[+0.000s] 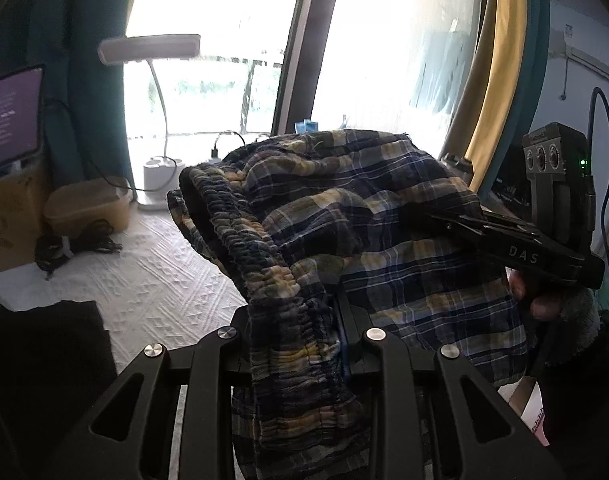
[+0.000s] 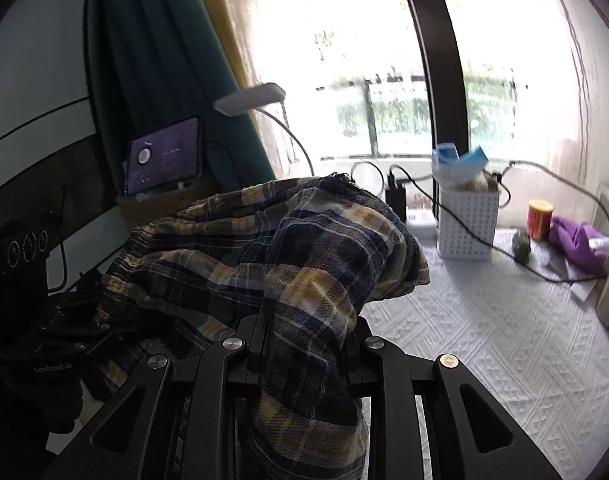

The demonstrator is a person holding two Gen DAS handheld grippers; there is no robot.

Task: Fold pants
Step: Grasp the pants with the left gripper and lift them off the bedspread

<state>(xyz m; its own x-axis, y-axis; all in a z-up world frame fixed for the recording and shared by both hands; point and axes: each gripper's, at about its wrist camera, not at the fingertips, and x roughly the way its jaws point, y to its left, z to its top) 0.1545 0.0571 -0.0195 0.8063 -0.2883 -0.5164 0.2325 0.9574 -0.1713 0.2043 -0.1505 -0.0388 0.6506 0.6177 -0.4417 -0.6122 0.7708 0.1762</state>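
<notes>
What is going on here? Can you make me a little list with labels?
holding: both grippers grip the plaid pants
left gripper: shut on the stretchy waistband
right gripper: shut on a bunch of the cloth
pants: lifted up and crumpled, not folded yet
table: white bumpy cloth on top
lamp: white, by the window
basket: white, at the back of the table
screen: purple, lit up
</notes>
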